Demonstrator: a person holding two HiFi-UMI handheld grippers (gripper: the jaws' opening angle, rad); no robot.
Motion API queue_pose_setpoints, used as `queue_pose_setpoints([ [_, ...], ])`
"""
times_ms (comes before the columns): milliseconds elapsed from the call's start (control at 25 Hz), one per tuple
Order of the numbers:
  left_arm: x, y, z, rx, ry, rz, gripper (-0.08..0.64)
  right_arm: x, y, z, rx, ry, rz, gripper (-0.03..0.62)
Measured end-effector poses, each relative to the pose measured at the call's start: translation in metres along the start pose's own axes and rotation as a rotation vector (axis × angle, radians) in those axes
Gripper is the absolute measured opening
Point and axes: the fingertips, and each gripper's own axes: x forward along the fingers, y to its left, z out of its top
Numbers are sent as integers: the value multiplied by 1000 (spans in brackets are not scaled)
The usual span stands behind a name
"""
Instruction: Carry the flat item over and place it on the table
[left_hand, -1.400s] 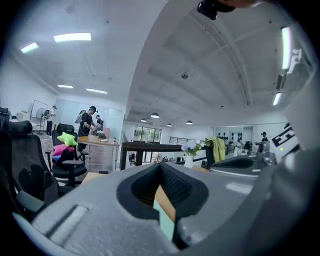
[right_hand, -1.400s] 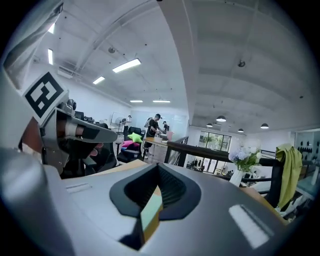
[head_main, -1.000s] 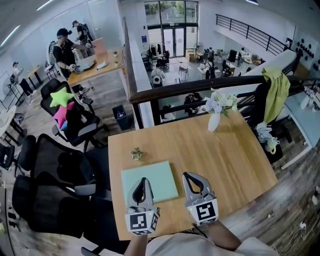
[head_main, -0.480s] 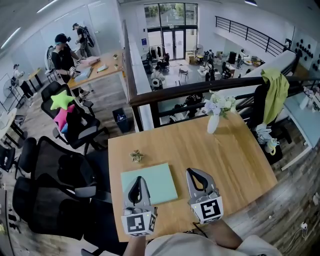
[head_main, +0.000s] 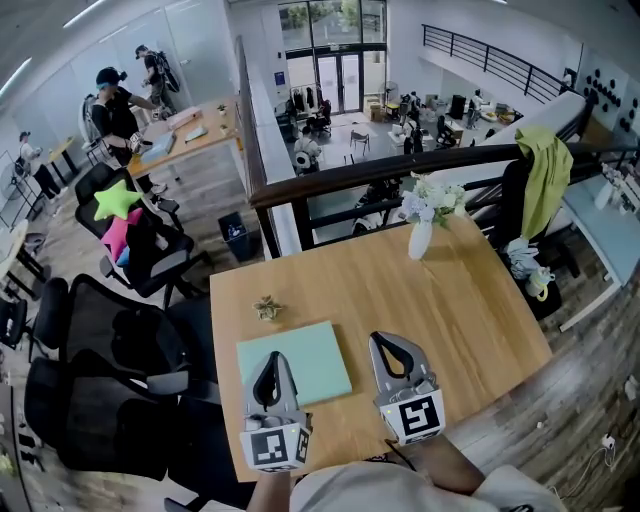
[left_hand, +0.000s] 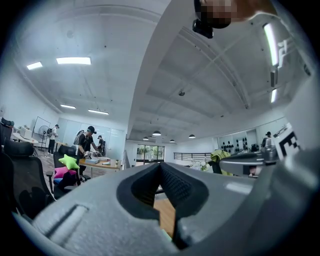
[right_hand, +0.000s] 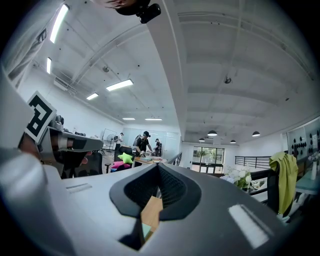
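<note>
A flat pale-green sheet (head_main: 294, 362) lies on the wooden table (head_main: 450, 300) near its front left corner. My left gripper (head_main: 269, 359) hovers over the sheet's near edge, its jaws shut with nothing between them. My right gripper (head_main: 382, 343) is just right of the sheet above bare wood, also shut and empty. In the left gripper view the closed left gripper (left_hand: 161, 166) points out across the room, and in the right gripper view the right gripper (right_hand: 158, 167) does the same.
A white vase of flowers (head_main: 422, 222) stands at the table's far edge by the railing (head_main: 330, 185). A small dried sprig (head_main: 267, 309) lies behind the sheet. Black office chairs (head_main: 110, 370) crowd the left side. People work at a far desk (head_main: 190, 135).
Both grippers have drawn back slightly toward me, and the view has shifted a little. The sheet has not moved on the table.
</note>
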Motion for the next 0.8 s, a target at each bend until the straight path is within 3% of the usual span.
queue_pose_setpoints([
  [800,0,-6,-3,-1,3,-19,3,-5,0,1,-5,-9,-5,9],
])
